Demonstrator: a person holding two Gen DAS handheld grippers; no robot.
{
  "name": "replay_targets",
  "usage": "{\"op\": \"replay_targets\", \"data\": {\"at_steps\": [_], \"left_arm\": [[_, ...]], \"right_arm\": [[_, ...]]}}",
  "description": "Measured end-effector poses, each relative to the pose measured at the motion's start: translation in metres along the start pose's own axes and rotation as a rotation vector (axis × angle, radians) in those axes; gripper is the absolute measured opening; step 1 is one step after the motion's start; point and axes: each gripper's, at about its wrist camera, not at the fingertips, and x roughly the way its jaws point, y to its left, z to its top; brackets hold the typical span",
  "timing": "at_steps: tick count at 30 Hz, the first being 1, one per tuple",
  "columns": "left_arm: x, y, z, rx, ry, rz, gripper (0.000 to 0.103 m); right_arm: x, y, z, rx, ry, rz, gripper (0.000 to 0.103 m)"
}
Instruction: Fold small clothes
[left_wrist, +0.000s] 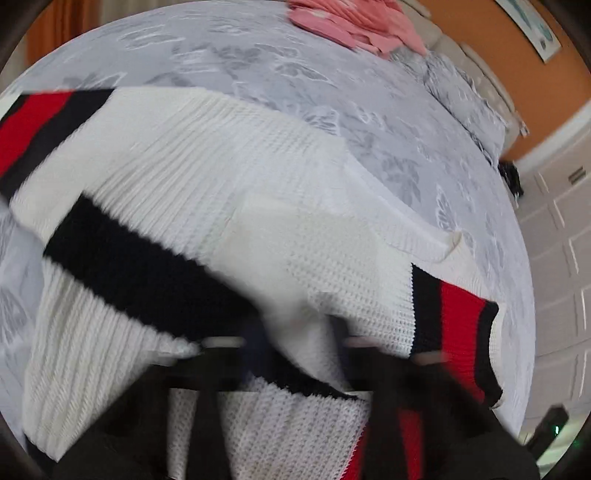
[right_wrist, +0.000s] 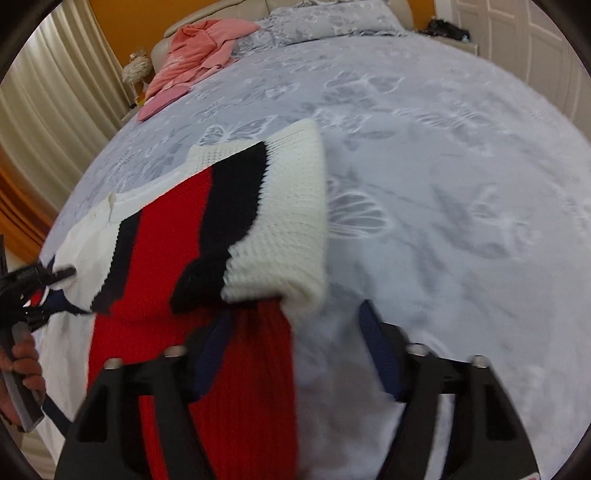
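Note:
A white knit sweater (left_wrist: 207, 177) with black and red stripes lies on the grey floral bed cover (left_wrist: 332, 92). My left gripper (left_wrist: 291, 339) sits low over it, and a fold of white knit fills the gap between its blurred fingers. In the right wrist view the sweater (right_wrist: 229, 229) lies folded over itself, red and black bands up. My right gripper (right_wrist: 295, 332) is open, its left finger (right_wrist: 210, 354) over the red part and its right finger (right_wrist: 380, 347) over the bed cover. The left gripper also shows at the left edge of the right wrist view (right_wrist: 51, 280), on the sweater's white edge.
Pink clothes (left_wrist: 351, 18) lie at the far end of the bed, also in the right wrist view (right_wrist: 195, 55). Grey pillows (right_wrist: 332, 18) and a headboard are behind. White cabinet doors (left_wrist: 561, 258) stand beside the bed. Curtains (right_wrist: 55, 110) hang at the left.

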Motion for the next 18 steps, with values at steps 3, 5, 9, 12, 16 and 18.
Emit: {"op": "replay_targets", "data": {"at_steps": [3,5,9,12,16,18], "left_arm": [[-0.022,-0.003,0.016,0.05,-0.112,0.02,0.007],[-0.03,-0.002,0.024,0.081,-0.165,0.056,0.007],[0.003,0.012,0.03,0.13,-0.078,0.139,0.008],[0.017,0.021,0.012,0.146,-0.079,0.169,0.009],[0.01,0.029,0.011,0.091,-0.065,0.118,0.011],[0.011,0.031,0.013,0.081,-0.061,0.103,0.011]], "right_arm": [[-0.011,-0.005,0.008,0.039,-0.061,0.03,0.015],[-0.029,-0.01,0.013,0.024,-0.12,0.015,0.014],[0.005,-0.021,-0.006,-0.043,-0.014,-0.048,0.014],[-0.004,-0.018,-0.003,-0.07,-0.022,-0.034,0.015],[-0.052,-0.008,0.004,-0.085,-0.094,-0.013,0.026],[-0.078,0.002,0.015,-0.108,-0.191,-0.051,0.05]]}}
